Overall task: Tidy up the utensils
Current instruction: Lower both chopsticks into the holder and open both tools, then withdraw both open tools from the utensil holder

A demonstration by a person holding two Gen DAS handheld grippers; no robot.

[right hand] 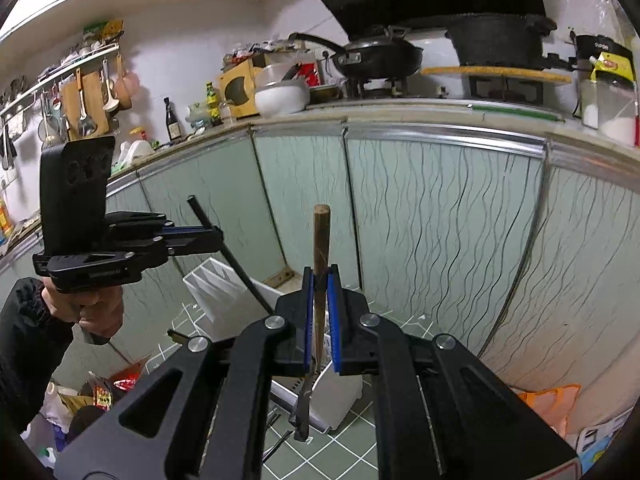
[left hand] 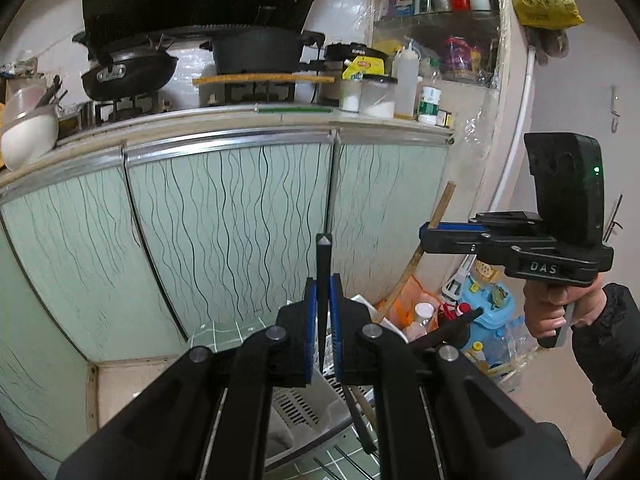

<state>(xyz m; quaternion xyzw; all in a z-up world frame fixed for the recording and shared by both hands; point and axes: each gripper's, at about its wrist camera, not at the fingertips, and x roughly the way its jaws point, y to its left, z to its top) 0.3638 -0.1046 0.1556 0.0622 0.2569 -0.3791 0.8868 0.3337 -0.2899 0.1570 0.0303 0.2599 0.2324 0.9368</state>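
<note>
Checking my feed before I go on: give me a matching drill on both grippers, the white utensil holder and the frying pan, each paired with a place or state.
Things:
1. left gripper
2. right gripper
3. white utensil holder
4. black frying pan

States or places:
A. on the stove burner
B. shut on a black chopstick
C. on the green tiled floor below the grippers
D. shut on a brown wooden chopstick

Pairs: 1-B, 2-D, 3-C, 4-A
</note>
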